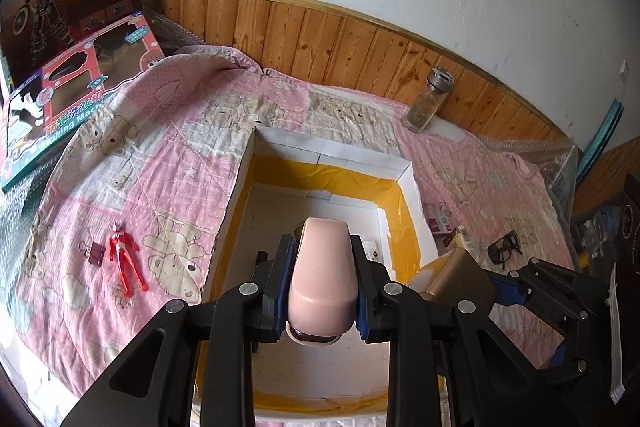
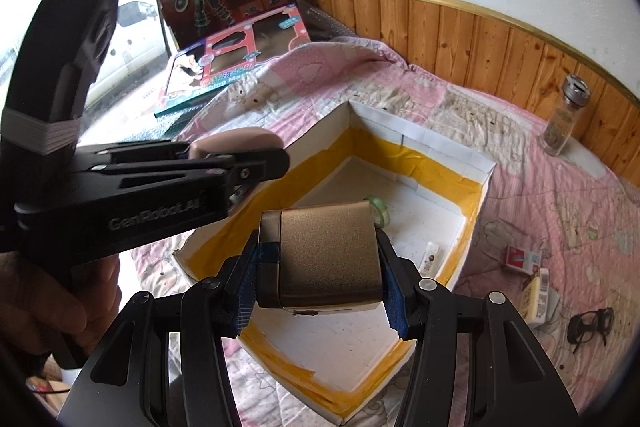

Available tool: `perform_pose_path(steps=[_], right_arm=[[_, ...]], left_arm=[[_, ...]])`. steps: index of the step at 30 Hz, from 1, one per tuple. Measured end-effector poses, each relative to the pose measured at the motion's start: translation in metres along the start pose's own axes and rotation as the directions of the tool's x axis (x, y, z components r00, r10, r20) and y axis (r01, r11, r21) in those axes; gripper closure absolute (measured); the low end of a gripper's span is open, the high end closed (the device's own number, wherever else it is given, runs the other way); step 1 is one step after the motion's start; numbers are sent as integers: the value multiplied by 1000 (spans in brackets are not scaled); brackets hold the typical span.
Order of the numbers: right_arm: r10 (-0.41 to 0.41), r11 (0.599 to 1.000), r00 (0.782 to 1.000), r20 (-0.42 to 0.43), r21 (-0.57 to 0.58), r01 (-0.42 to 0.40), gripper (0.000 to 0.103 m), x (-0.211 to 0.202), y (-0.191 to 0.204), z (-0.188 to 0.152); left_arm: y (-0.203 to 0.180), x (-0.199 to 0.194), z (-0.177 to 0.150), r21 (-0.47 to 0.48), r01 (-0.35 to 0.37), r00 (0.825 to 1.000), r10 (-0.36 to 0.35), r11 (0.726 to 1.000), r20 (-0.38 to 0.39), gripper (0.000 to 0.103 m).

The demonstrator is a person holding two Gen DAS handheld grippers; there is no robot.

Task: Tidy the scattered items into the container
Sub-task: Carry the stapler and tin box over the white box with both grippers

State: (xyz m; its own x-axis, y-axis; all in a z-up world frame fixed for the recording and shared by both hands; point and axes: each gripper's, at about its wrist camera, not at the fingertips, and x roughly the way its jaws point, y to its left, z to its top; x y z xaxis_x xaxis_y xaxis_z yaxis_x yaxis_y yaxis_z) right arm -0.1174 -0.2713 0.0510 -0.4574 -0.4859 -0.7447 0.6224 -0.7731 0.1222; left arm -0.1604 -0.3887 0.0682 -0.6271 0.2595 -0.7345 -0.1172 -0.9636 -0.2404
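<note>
A white box with yellow tape inside its walls sits on the pink quilt. My left gripper is shut on a pink oblong case and hangs over the box; it shows in the right wrist view as left gripper with the pink case. Over the box's near side, my right gripper is shut on a bronze rectangular case, also bronze case. In the box lie a green tape roll and a small packet.
On the quilt lie a red figure, a binder clip, glasses, a red pack and small boxes. A glass jar stands by the wood panelling. Toy boxes lean at the left.
</note>
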Motion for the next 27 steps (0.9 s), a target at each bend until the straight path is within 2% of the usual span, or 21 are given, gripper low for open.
perform_pose_path(steps=[12,23,27], right_arm=[[65,998,997,-51,1,-65,48,15,1,-6],[168,986,980,-106,37,-165,48,32,-2,-14],[187,982,974,-127,32,-184,48,37,1,-12]], left_arm=[[-10,46,27,138,-20,992,37,990,-120,76],[-2,93,41,159,21,980,11,987,-198,76],[0,107,46,168,6,976,31,986,-217,76]])
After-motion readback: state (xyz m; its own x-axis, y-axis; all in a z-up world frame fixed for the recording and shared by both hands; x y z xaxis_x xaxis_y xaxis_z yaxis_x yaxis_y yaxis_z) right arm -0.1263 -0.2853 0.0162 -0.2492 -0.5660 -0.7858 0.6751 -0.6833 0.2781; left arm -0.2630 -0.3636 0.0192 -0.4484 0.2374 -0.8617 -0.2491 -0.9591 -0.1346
